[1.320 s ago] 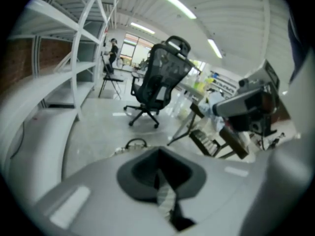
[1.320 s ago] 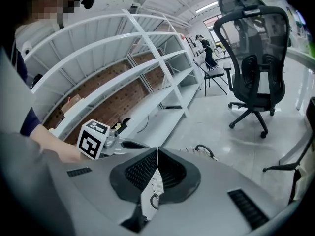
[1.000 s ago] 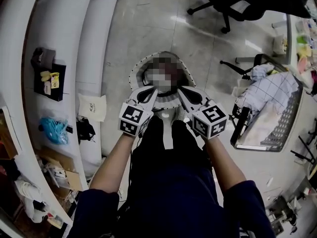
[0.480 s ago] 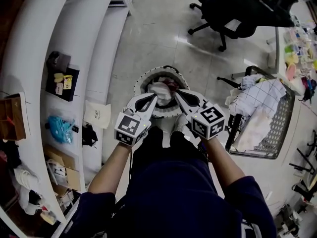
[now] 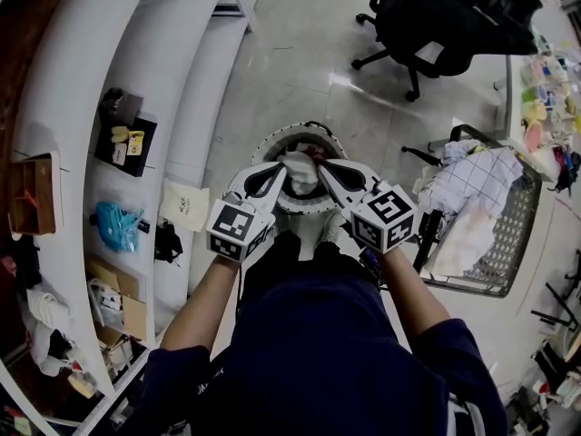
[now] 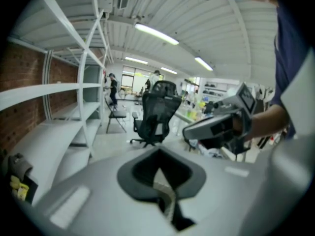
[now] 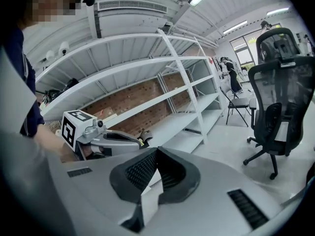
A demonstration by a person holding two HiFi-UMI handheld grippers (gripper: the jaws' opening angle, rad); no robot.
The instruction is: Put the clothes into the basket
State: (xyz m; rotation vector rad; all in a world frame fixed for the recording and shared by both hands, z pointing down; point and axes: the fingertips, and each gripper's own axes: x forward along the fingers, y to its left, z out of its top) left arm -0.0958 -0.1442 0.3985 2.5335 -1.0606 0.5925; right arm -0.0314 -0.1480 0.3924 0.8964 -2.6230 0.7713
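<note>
Both grippers hang over the round basket [image 5: 265,143] on the floor, tips close together. The left gripper [image 5: 283,173] has its jaws pressed together on a strip of the white garment [image 5: 300,166]. The right gripper [image 5: 320,173] also pinches white cloth. The garment sits over the basket's mouth. White shelves [image 5: 109,80] hem in the left side and a wire cart [image 5: 522,216] of laundry the right. Bare floor [image 5: 290,62] lies open toward the office chair [image 5: 445,16]. Print on the shelf's white bag [image 5: 184,207] is too small to read.
</note>
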